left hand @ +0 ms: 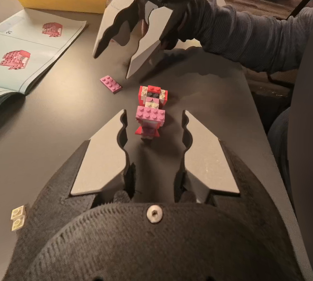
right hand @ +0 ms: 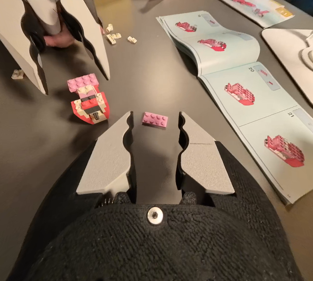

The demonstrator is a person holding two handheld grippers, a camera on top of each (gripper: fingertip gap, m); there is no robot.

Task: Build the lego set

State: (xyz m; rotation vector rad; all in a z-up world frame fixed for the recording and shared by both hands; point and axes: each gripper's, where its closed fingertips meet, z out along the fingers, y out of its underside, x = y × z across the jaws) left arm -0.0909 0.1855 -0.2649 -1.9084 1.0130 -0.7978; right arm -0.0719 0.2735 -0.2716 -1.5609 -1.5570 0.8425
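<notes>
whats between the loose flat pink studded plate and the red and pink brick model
Bare dark tabletop separates the plate from the model, clearest in the right wrist view.

— Dim, warm light from above; a soft glare patch on the dark table [right hand: 162, 76] beyond the pink brick [right hand: 155, 119].

— Shadows?

— Soft and broad, pooled under the brick model [left hand: 150, 111] and beneath both grippers.

— Sharpness?

— Slight motion blur on the model's lower part and on the booklet [right hand: 237, 86] pictures. Strong wide-angle bending toward the edges; the far room behind the grey sleeve [left hand: 245, 35] murky and out of focus.
</notes>
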